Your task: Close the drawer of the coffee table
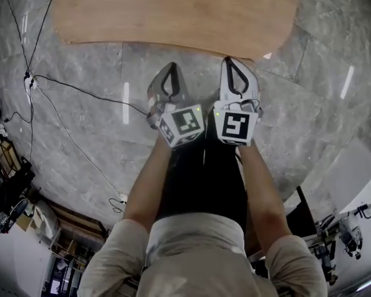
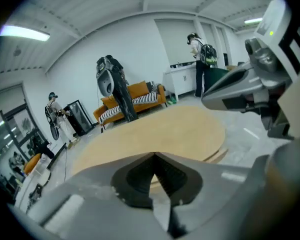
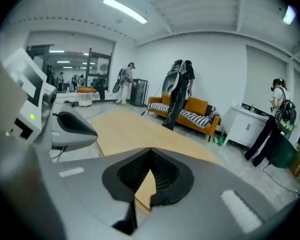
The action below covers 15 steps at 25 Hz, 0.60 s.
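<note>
I can't read any words, numbers or brand names anywhere in this room. The only marks are black and white square patterns. One is on the left cube (image 1: 182,124), which is part of the left gripper (image 1: 170,67). The other is on the right cube (image 1: 236,126), part of the right gripper (image 1: 229,61). They are blocky shapes, not letters. The things far off by the walls are too small and blurry for me to read anything on them.
</note>
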{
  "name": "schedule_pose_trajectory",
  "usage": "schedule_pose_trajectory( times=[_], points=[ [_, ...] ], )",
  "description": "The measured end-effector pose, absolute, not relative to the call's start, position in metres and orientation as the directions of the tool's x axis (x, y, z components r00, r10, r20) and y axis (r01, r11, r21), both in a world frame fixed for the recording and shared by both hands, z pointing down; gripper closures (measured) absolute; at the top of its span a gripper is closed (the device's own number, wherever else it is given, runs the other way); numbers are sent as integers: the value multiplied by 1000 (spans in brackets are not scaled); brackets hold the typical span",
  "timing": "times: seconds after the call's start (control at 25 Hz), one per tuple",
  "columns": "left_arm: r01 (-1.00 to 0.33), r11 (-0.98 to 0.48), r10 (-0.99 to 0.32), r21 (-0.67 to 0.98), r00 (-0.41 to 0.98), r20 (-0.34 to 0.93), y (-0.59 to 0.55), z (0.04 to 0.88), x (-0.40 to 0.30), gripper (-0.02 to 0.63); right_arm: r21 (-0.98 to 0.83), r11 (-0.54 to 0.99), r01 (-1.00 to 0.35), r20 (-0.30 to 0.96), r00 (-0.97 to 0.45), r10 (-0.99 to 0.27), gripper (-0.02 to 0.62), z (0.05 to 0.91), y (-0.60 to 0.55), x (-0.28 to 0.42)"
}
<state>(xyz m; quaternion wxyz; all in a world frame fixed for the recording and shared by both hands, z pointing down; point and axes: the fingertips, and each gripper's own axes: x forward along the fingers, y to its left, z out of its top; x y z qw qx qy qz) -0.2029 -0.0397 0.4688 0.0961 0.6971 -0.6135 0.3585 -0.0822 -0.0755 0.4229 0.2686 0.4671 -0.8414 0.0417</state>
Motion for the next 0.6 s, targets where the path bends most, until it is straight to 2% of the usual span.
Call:
schedule_pose_trajectory(
  times=[0.2, 0.36, 0.6],
  points=[
    [-970, -177, -840, -169, 59, 540, -45, 369, -187, 584, 111, 566, -817, 383, -490, -783, 588, 323, -74, -90],
    [-983, -168, -860, 73, 182, 477, -50, 297, -175, 584, 97, 549, -830, 291, -504, -813, 588, 243, -66, -92],
    [-977, -212, -923, 31, 210, 321, -39, 185, -167, 584, 94, 477, -874, 195, -454, -869, 589, 146, -52, -82]
  ],
)
